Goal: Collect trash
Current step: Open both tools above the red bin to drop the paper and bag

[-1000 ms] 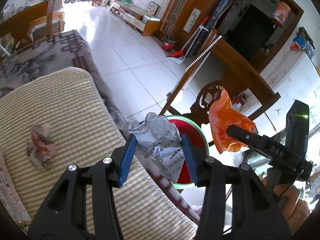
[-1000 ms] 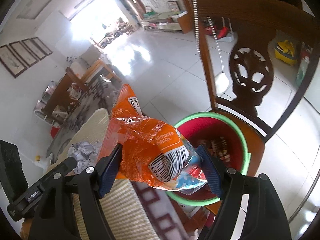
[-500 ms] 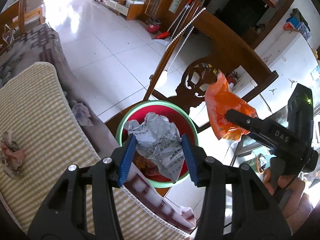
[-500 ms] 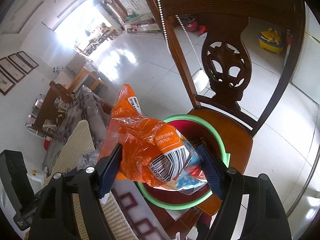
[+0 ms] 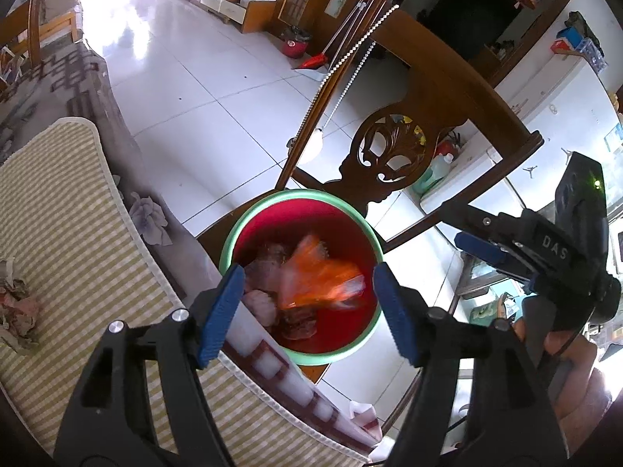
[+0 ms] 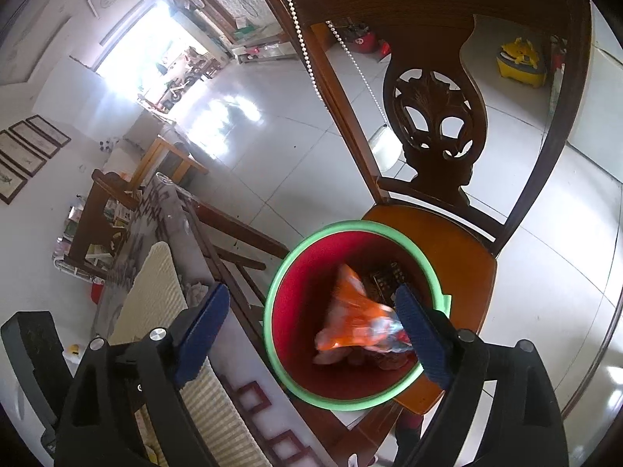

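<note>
A red bin with a green rim (image 5: 233, 241) (image 6: 350, 226) stands on a wooden chair seat (image 6: 447, 260). My left gripper (image 5: 307, 311) hangs above it. Its jaws are opening and nothing is between the blue pads. My right gripper (image 6: 311, 334) (image 5: 467, 233) is over the same bin. Its jaws are also opening, with no pad pressing on anything. An orange plastic wrapper (image 5: 323, 280) (image 6: 358, 323) is blurred inside the bin, loose beside the right pad. Pale blurred trash (image 5: 261, 299) lies beneath it. Another crumpled wad (image 5: 15, 307) rests on the striped cushion (image 5: 78, 257).
The chair's carved back (image 6: 432, 116) rises behind the bin, with a bead string (image 6: 307, 58) hanging from it. A crumpled tissue (image 5: 150, 222) lies at the cushion's edge. White tiled floor (image 5: 202, 78) stretches beyond. A hand (image 5: 560, 342) holds the right gripper.
Both grippers opened wider. The grey newspaper wad left the left gripper's pads and the orange wrapper left the right gripper's pads, and both dropped into the bin.
</note>
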Demonstrator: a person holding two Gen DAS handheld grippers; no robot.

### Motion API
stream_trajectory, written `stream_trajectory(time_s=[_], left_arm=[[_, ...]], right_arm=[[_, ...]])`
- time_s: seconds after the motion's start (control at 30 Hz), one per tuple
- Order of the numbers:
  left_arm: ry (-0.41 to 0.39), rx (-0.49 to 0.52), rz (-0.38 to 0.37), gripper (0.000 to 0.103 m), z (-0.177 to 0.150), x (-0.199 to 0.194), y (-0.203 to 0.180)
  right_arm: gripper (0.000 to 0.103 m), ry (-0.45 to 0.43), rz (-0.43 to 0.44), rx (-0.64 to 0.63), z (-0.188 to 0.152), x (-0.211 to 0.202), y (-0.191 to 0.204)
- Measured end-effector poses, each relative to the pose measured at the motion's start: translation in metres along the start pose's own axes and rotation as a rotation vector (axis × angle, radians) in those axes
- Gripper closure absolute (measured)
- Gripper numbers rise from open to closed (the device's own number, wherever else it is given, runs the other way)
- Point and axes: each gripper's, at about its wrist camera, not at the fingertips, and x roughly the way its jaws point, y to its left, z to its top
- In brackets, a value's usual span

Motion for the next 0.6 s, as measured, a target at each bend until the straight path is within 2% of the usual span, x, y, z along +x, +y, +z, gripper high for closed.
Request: stream_trajectory(time_s=[0.37, 0.6], left_arm=[[-0.05, -0.019, 0.021, 0.037, -0.009, -0.03, 0.017], [-0.082, -0.076, 0.059, 0.036, -0.024, -0.055, 0.046]], right_arm=[[0.019, 0.004, 0.023, -0.047, -0.005, 0.003, 0.027], [0.019, 0.033, 0.062, -0.115, -0.016, 0.013, 0.065]])
